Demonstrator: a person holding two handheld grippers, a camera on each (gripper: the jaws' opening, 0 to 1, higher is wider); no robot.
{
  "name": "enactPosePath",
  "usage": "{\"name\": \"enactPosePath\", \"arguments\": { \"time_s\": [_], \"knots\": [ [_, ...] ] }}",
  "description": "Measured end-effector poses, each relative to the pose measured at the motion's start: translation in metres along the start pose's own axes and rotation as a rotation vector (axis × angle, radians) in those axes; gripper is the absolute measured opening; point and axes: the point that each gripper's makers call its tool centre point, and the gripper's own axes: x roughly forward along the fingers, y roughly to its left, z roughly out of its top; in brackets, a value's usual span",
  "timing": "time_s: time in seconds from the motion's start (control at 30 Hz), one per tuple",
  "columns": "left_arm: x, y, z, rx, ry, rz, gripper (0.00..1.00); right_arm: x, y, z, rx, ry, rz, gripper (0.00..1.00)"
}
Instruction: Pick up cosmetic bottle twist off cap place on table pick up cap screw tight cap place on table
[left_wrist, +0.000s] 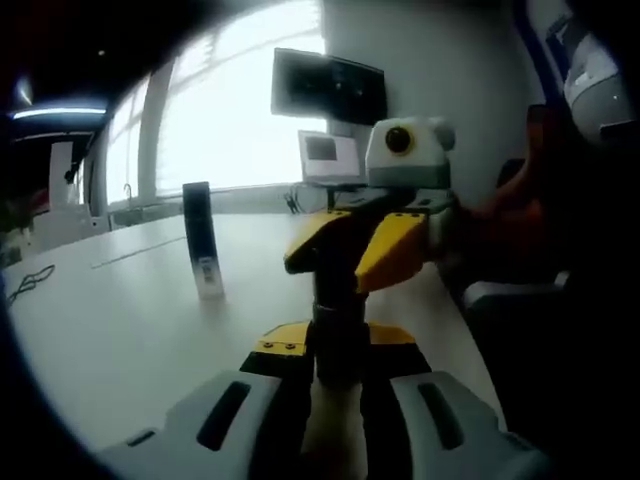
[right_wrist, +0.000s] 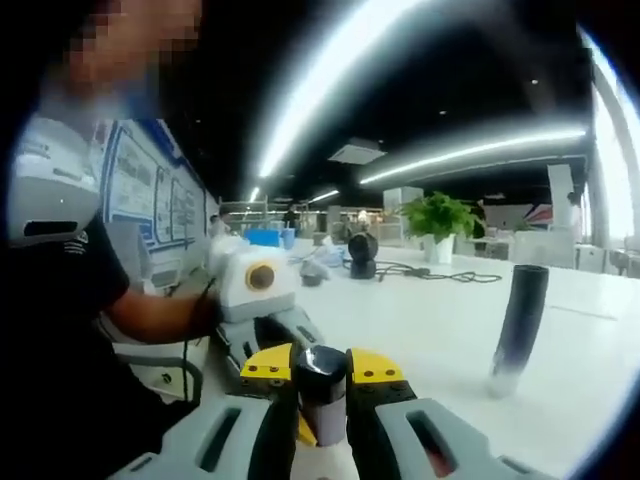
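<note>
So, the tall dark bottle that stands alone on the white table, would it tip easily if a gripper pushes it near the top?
Probably yes. The tall dark bottle stands upright on a narrow base, so a push near its top would likely topple it. The white table looks smooth, so a low push might slide it instead. Once down, it could roll.

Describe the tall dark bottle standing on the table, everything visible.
The bottle is a slim, dark cylinder with a pale, clear-looking base, seemingly glossy plastic or glass. It stands upright on the white table, apart from both tongs and touching nothing else. In the right gripper view it leans, likely from lens distortion. Whether it has a cap can't be told.
</note>
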Motion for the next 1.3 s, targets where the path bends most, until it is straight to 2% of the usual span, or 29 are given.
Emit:
{"name": "enactPosePath", "arguments": {
  "time_s": [0.2, 0.4, 0.47, 0.6, 0.8, 0.97, 1.07, 1.13, 1.17, 1.23, 1.3],
  "knots": [
    [0.0, -0.002, 0.0, 0.004, 0.0, -0.018, 0.08, 0.0, 0.008, 0.0, -0.035, 0.025, 0.177, 0.12],
    [0.0, -0.002, -0.001, -0.006, 0.0, -0.019, 0.08, 0.002, 0.011, 0.0, -0.04, 0.028, 0.342, 0.12],
    [0.001, -0.001, -0.001, -0.004, -0.001, -0.019, 0.08, 0.003, 0.01, -0.001, -0.023, 0.034, 0.377, 0.12],
    [0.001, -0.005, -0.001, 0.0, -0.002, -0.028, 0.08, 0.001, 0.015, 0.0, -0.064, 0.041, 0.509, 0.12],
    [0.001, -0.004, -0.001, 0.008, -0.002, -0.03, 0.08, 0.004, 0.018, 0.0, -0.077, 0.052, 0.582, 0.12],
    [0.0, -0.005, -0.001, 0.004, -0.003, -0.033, 0.08, 0.003, 0.021, 0.0, -0.07, 0.045, 0.569, 0.13],
    [0.0, -0.006, -0.001, 0.002, -0.003, -0.032, 0.08, 0.004, 0.019, -0.001, -0.014, 0.055, 0.513, 0.15],
    [0.0, -0.006, -0.001, 0.004, -0.004, -0.031, 0.08, 0.007, 0.011, -0.001, 0.045, 0.06, 0.444, 0.23],
    [0.0, -0.004, -0.001, 0.007, -0.003, -0.028, 0.08, 0.005, 0.012, 0.003, 0.083, 0.048, 0.443, 0.25],
    [0.0, -0.004, 0.0, 0.004, -0.003, -0.026, 0.08, 0.002, 0.013, 0.009, 0.075, 0.008, 0.406, 0.24],
    [0.0, -0.004, -0.001, 0.003, -0.003, -0.023, 0.08, 0.0, 0.011, 0.011, 0.07, 0.002, 0.331, 0.23]
  ]
}}
